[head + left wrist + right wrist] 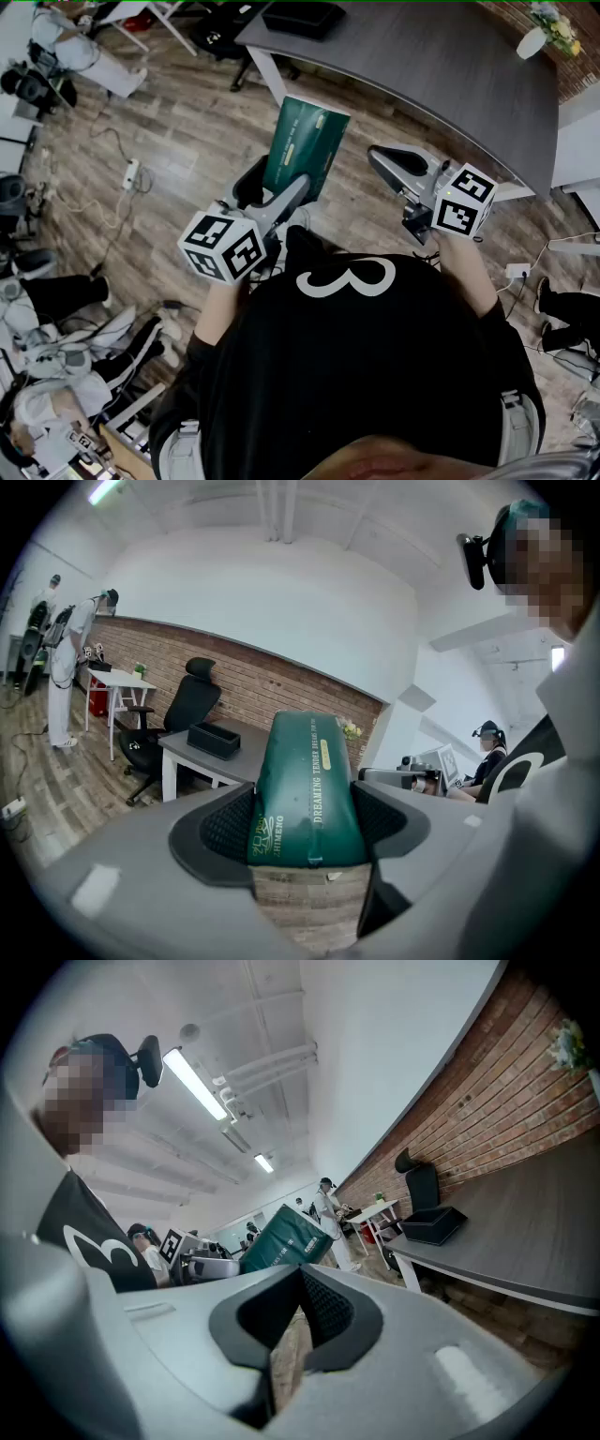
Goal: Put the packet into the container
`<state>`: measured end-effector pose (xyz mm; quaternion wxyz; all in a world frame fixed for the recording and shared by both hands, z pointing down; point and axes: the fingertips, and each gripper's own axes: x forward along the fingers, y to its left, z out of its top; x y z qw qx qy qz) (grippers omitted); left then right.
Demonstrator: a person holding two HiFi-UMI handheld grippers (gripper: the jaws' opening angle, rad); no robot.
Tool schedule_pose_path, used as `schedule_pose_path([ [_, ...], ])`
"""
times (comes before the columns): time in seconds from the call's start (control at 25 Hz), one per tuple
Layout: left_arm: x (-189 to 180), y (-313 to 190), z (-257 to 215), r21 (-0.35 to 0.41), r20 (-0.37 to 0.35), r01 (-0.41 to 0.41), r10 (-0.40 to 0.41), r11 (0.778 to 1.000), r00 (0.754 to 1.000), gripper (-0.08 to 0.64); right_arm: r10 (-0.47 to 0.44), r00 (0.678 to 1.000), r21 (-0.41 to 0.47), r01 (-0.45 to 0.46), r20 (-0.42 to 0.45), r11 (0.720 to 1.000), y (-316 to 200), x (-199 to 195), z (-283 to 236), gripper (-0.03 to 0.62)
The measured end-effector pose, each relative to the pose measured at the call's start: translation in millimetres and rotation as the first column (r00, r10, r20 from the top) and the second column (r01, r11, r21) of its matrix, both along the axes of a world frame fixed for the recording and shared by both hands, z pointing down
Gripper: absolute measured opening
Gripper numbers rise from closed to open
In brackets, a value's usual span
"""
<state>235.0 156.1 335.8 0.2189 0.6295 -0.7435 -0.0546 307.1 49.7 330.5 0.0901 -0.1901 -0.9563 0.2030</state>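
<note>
A dark green packet (307,139) with pale print stands upright between the jaws of my left gripper (278,187), which is shut on its lower end. In the left gripper view the packet (305,780) fills the gap between both black pads (228,825). My right gripper (386,159) hovers to the right of the packet, its jaws together with nothing between them; its own view shows the packet (286,1238) off to the left. The black container (305,17) rests on the grey table (441,75) ahead, also seen as the container (214,740) and the container (433,1225).
Wood-plank floor lies below both grippers. A black office chair (178,714) stands left of the table, and a small plant (553,28) sits at the table's far right. Cables and a power strip (129,173) lie on the floor to the left. People stand in the background.
</note>
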Motion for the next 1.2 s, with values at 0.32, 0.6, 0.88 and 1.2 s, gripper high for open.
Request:
schedule_pose_path([
  [0.32, -13, -5, -10, 0.004, 0.017, 0.004, -0.004, 1.000, 1.000, 0.350, 0.003, 1.000, -0.007, -0.003, 0.018, 1.000, -6, -13, -6, 0.000],
  [0.6, -42, -14, -2, -0.015, 0.013, -0.009, 0.009, 1.000, 1.000, 0.350, -0.008, 0.999, -0.061, 0.010, 0.032, 0.998, -14, -44, -9, 0.000],
  [0.88, -96, -24, 3, -0.021, -0.009, -0.025, 0.024, 0.999, 1.000, 0.348, 0.019, 1.000, -0.082, -0.019, 0.005, 0.996, -23, -94, -3, 0.002],
  [1.2, -182, -45, 6, -0.035, 0.001, -0.080, 0.080, 0.996, 0.997, 0.348, 0.062, 0.998, -0.097, -0.062, -0.007, 0.993, -36, -178, 1, 0.002],
])
